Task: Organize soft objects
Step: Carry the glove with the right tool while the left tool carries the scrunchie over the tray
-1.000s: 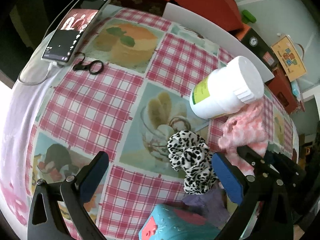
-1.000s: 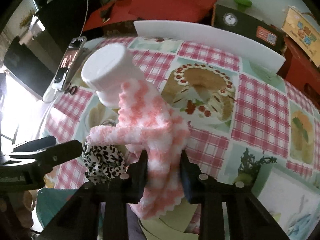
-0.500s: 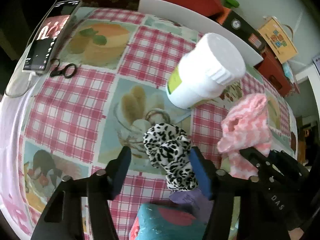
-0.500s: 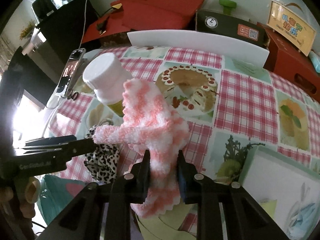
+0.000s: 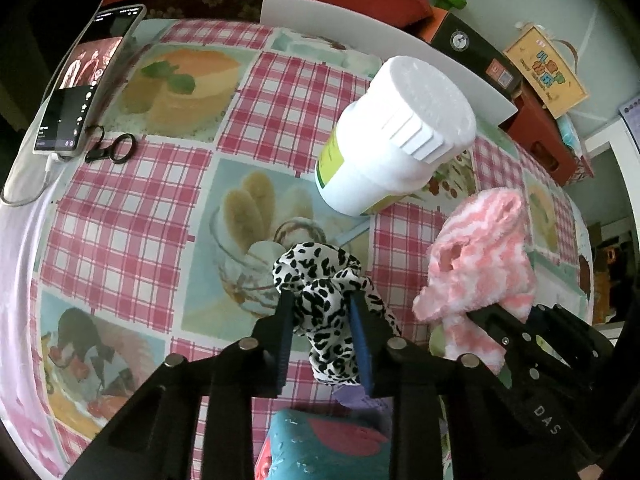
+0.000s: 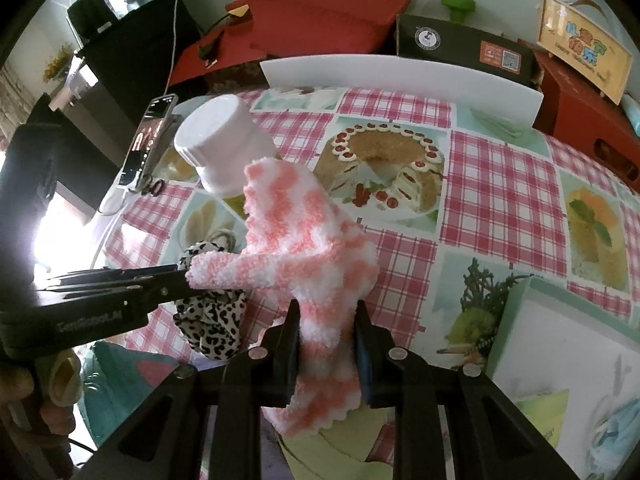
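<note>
My left gripper [image 5: 322, 304] is shut on a black-and-white leopard-print scrunchie [image 5: 326, 300], which bunches between the blue pads and hangs below them. It also shows in the right wrist view [image 6: 212, 316], held by the left gripper [image 6: 180, 276]. My right gripper [image 6: 326, 312] is shut on a fluffy pink-and-white sock [image 6: 304, 248], held above the table. In the left wrist view the sock [image 5: 480, 264] is to the right of the scrunchie, apart from it.
A white jar [image 5: 392, 140] with a ribbed lid stands behind the scrunchie on the checked tablecloth [image 5: 120, 220]. A phone [image 5: 88, 80] and a black clip [image 5: 112, 150] lie far left. A teal soft item [image 5: 320, 448] lies below the grippers. A white box [image 6: 560, 352] sits at right.
My left gripper moved forward over the leopard scrunchie and shut on it. The right gripper lifted the pink sock a little.
</note>
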A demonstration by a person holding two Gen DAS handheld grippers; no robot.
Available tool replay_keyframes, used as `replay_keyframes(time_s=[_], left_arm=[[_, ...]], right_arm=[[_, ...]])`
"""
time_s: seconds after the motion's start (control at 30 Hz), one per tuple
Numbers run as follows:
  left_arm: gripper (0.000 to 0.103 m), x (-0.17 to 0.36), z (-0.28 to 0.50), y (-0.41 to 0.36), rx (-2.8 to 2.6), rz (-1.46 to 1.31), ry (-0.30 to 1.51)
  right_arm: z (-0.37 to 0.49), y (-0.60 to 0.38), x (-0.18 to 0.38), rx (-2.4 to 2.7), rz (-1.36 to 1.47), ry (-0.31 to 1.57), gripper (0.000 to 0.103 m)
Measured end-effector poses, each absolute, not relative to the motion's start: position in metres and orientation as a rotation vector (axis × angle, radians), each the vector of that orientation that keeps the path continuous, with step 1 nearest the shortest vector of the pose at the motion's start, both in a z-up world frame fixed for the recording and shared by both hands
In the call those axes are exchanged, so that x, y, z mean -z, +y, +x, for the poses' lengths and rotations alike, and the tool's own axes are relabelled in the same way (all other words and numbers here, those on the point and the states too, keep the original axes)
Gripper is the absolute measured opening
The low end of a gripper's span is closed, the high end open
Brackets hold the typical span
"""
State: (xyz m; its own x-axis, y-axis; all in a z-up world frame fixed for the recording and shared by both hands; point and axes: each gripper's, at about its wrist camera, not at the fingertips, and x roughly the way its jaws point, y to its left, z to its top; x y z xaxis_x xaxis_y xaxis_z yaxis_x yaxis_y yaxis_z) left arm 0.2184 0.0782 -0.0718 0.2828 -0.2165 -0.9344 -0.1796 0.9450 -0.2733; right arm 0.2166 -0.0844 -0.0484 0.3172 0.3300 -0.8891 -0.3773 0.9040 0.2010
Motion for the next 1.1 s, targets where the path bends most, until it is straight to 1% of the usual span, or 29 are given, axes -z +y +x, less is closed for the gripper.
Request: replay_keyframes(time_s=[0.1, 0.5, 0.8, 1.1], left_arm=[[0.024, 0.068, 0.218, 0.078, 0.026, -0.359, 1.281], [0.023, 0.043, 0.204, 0.101, 0.004, -0.376, 1.211], [0.023, 0.002, 0.186, 0.102, 0.002, -0.350, 1.113], [0.023, -0.047, 0.171, 0.080, 0.066, -0.328, 0.984]], right_arm=[[0.213, -0.086, 0.042, -0.471, -0.038, 1.135, 0.025], [0.196, -0.113, 0.006, -0.463, 0.098, 1.011, 0.025], [0.179, -0.158, -0.030, -0.359, 0.158, 0.902, 0.025], [0.163, -0.234, -0.058, -0.173, 0.232, 0.826, 0.025]])
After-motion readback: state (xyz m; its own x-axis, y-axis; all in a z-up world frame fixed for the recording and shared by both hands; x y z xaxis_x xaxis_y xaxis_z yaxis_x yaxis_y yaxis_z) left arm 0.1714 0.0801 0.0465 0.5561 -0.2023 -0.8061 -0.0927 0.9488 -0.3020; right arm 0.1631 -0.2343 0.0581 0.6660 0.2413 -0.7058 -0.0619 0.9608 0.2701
